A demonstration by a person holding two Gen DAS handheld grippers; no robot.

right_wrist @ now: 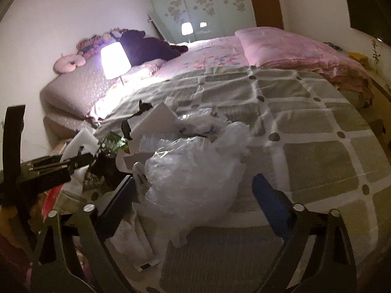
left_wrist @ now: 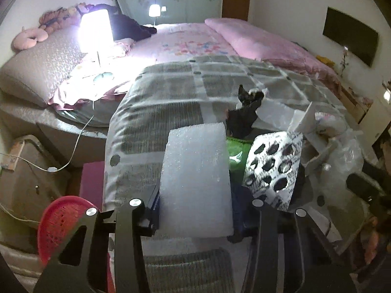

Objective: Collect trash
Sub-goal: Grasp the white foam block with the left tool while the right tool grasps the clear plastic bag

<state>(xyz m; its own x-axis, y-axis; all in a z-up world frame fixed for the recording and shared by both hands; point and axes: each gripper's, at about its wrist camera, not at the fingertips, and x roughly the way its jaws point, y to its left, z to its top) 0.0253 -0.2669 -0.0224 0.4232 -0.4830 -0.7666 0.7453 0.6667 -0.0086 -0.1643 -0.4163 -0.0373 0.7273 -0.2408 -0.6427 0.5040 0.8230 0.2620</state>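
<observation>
A white foam slab [left_wrist: 195, 171] lies on the grey checked blanket [left_wrist: 171, 92] and sits between the fingers of my left gripper [left_wrist: 195, 210], whose pads press on its two long sides. Beside it lie a green wrapper [left_wrist: 235, 153], a silver sheet with punched holes [left_wrist: 273, 166] and a black scrap [left_wrist: 246, 114]. In the right wrist view a crumpled clear plastic bag [right_wrist: 193, 166] lies between the wide-apart fingers of my right gripper [right_wrist: 195, 195]; the blue right pad [right_wrist: 268, 200] stands clear of it. White paper sheets [right_wrist: 156, 119] lie behind the bag.
A red mesh basket [left_wrist: 61, 224] stands on the floor at the lower left beside the bed. A lit lamp [left_wrist: 96, 31] stands on the bed with its cable [left_wrist: 80, 131] trailing to the floor. A folded pink quilt [right_wrist: 293, 48] and pillows lie farther back.
</observation>
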